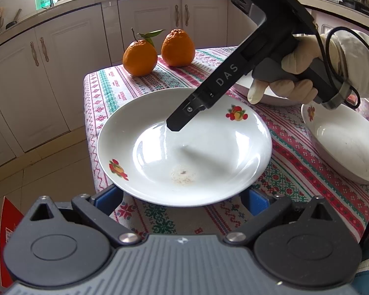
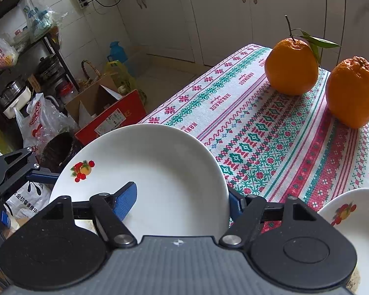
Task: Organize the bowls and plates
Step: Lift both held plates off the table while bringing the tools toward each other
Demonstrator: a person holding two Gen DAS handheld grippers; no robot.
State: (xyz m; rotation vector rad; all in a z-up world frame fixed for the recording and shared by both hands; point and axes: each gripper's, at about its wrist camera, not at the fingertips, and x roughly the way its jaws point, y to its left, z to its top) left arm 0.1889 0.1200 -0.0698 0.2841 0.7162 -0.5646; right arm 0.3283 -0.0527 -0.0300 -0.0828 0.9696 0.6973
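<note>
Where the patterned tablecloth (image 1: 295, 152) drapes the table's near-left corner, a white deep plate (image 1: 184, 147) with fruit decals sits between the two blue-padded fingers of the left gripper (image 1: 184, 200). That gripper is spread wide, one pad at each side of the plate's near rim, and whether the pads touch the rim cannot be told.

The right gripper (image 2: 182, 202) is also spread. Its left pad (image 2: 126, 202) lies inside the plate (image 2: 145, 179), over the white inner face, while its right finger sits outside the rim, so the rim passes between the fingers without being pinched. In the left wrist view this gripper (image 1: 176, 124), held by a gloved hand (image 1: 295, 73), slants down with its tip over the plate's well.

A second decorated dish (image 1: 344, 142) rests to the right, apart from the first. Two oranges (image 1: 140, 57), one with stem and leaves, stand at the table's far edge.

White kitchen cabinets (image 1: 147, 24) run behind. Boxes and plastic bags (image 2: 41, 115) crowd the tiled floor beside a shelf.
</note>
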